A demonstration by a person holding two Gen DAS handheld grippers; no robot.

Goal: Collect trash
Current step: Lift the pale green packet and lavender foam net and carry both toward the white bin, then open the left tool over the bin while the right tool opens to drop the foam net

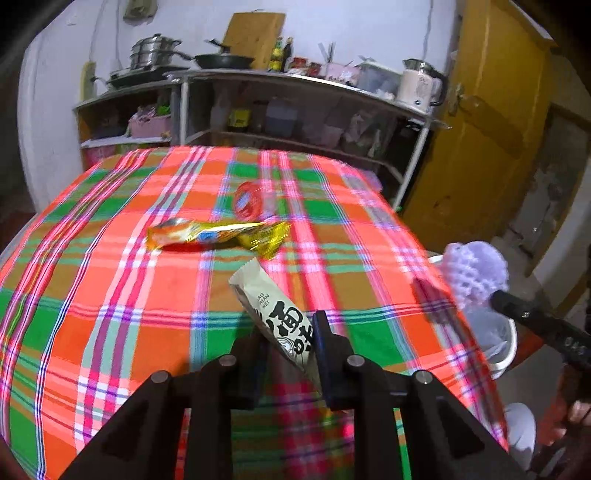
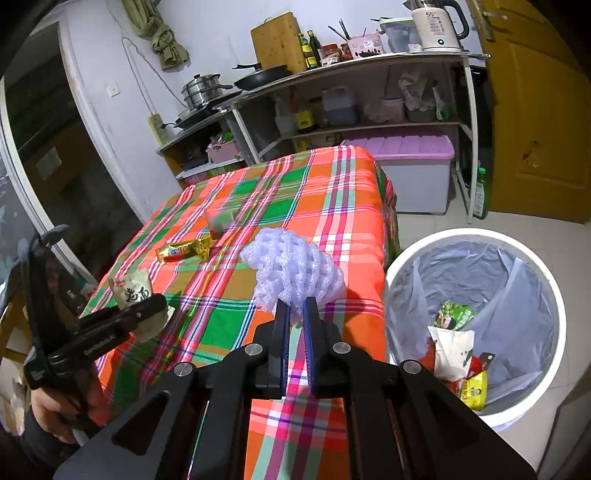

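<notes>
My left gripper (image 1: 290, 332) is shut on a beige snack wrapper (image 1: 271, 306) with black characters, held above the plaid tablecloth (image 1: 110, 295); it also shows in the right wrist view (image 2: 133, 290). My right gripper (image 2: 295, 308) is shut on a white foam fruit net (image 2: 291, 269), seen at the right of the left wrist view (image 1: 474, 271). A yellow candy wrapper (image 1: 218, 236) and a clear packet with red print (image 1: 249, 201) lie on the table. A white trash bin (image 2: 476, 325) with a grey liner stands on the floor right of the table, holding several wrappers.
Metal shelves (image 2: 351, 110) with pots, bottles and a kettle (image 2: 437, 26) stand behind the table. A lilac-lidded storage box (image 2: 410, 166) sits under them. A yellow door (image 2: 539, 110) is at the right.
</notes>
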